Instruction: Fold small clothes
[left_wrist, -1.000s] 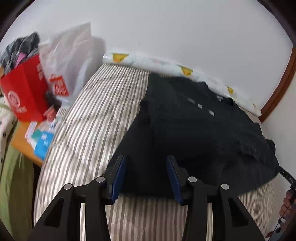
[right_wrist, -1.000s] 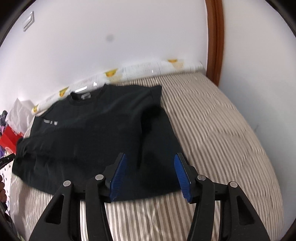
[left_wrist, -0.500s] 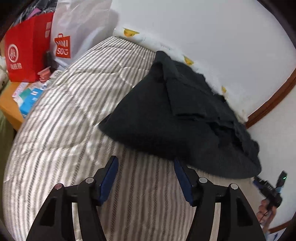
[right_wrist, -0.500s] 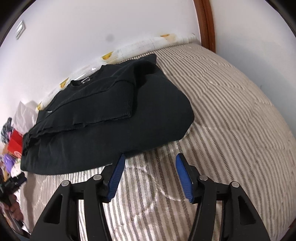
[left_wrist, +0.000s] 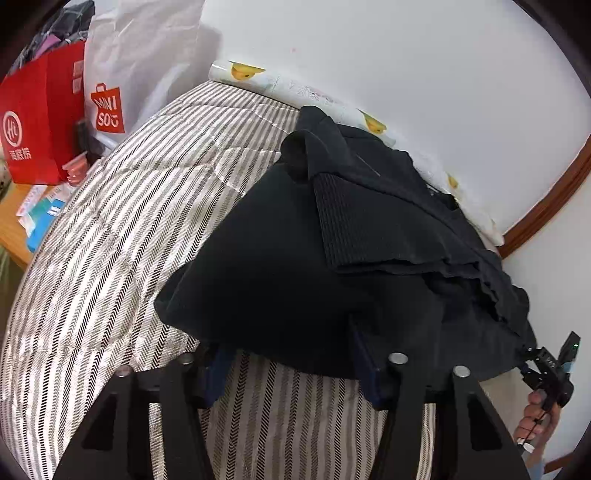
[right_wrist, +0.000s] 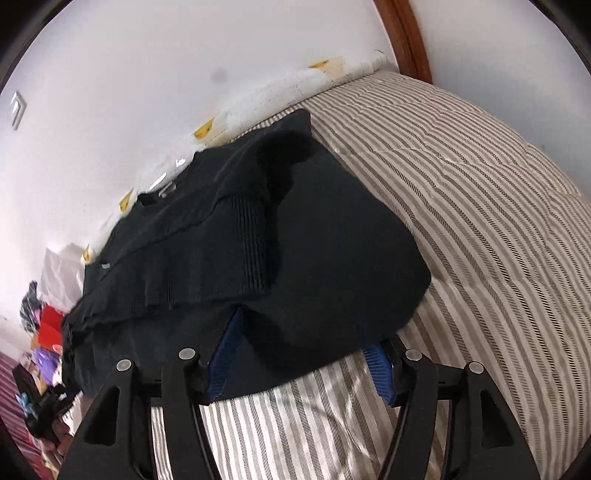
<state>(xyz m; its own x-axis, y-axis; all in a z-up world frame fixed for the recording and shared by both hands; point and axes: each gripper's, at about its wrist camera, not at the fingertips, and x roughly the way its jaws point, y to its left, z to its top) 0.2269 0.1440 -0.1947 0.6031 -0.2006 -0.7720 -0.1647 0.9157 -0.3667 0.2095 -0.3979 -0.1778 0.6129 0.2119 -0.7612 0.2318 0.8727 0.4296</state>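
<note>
Two grippers straddle the near folded edge of the black sweater (left_wrist: 280, 266) on the striped bed (left_wrist: 122, 236). The left gripper (left_wrist: 291, 373), jaws just closing, and the right gripper (right_wrist: 301, 363), jaws just opening, both stand spread around cloth. Pinching only the top layer could unravel the fold.

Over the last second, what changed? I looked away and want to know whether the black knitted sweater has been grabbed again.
Both grippers came down to the near folded edge of the black knitted sweater. The left gripper, jaws just closing, and the right gripper, jaws just opening, now straddle that edge; no pinch is visible. A second ago the sweater's hem lay between their jaws, and it has since been folded up over the chest. The striped bedspread stayed put.
</note>
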